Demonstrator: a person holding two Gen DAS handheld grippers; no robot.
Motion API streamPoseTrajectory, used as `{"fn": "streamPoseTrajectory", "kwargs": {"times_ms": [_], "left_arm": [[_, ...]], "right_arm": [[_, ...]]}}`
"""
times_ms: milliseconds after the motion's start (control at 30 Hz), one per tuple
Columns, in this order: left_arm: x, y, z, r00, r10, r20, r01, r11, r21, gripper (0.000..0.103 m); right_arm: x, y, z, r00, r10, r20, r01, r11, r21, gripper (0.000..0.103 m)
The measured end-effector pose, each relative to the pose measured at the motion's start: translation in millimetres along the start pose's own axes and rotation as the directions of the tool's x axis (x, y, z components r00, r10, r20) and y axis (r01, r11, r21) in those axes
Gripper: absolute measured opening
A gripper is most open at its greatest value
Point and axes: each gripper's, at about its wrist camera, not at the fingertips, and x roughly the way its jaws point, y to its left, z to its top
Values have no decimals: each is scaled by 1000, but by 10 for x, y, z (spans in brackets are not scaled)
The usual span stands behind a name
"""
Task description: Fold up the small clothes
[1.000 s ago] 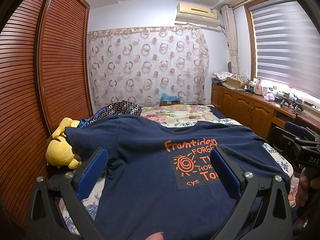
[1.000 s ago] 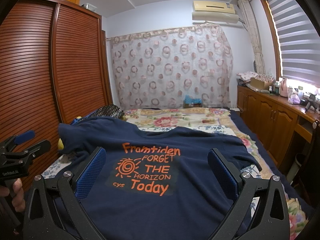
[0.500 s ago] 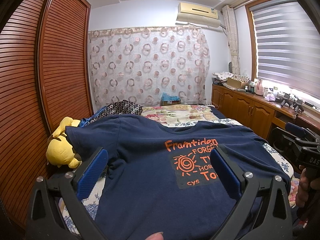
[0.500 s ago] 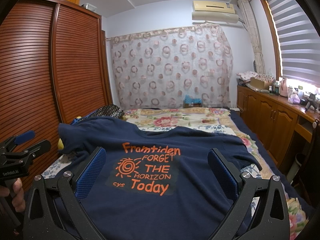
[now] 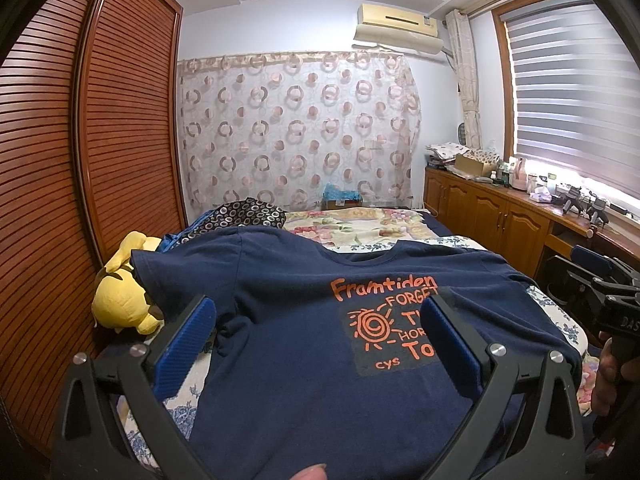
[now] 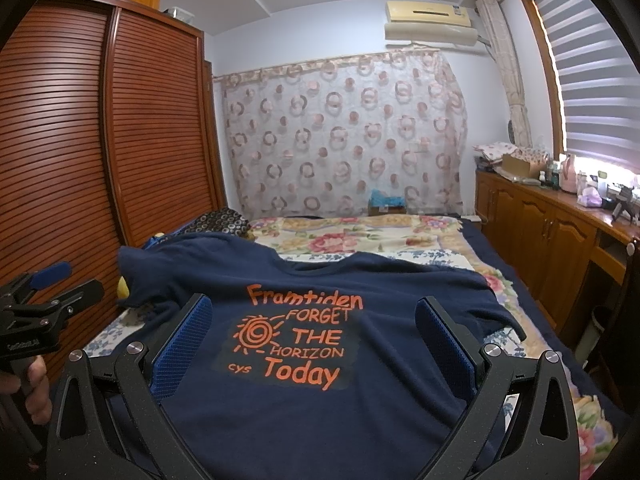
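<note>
The bed (image 6: 452, 258) carries the T-shirt (image 6: 304, 412) spread flat across its near edge, front up. Your left gripper (image 5: 320, 344) and right gripper (image 6: 314, 340) hover above it, jaws spread wide and empty. If you pinch only the top layer, the fold may come crooked, and the sleeve at the left edge may catch on the yellow toy (image 5: 120, 296).

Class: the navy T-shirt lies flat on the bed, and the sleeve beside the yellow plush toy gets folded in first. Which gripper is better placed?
Probably the left gripper. It hovers open nearer that sleeve and the plush toy; the right gripper is centred over the T-shirt print.
</note>
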Motion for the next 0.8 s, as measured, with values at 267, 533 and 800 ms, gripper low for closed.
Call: {"fn": "streamPoseTrajectory", "kwargs": {"times_ms": [267,533,800], "left_arm": [[126,111,-100,1000,5,-27,-5,1000,-14,103],[395,413,-249,996,40,-81,-42,999,-29,103],[640,874,-311,990,65,-129,-73,995,-65,103]], "right_arm": [[61,-13,-48,1000,-5,-1,5,1000,2,103],[407,46,-211,1000,-10,-28,11,1000,7,103],[752,147,-240,993,78,-87,-80,996,-28,103]]}}
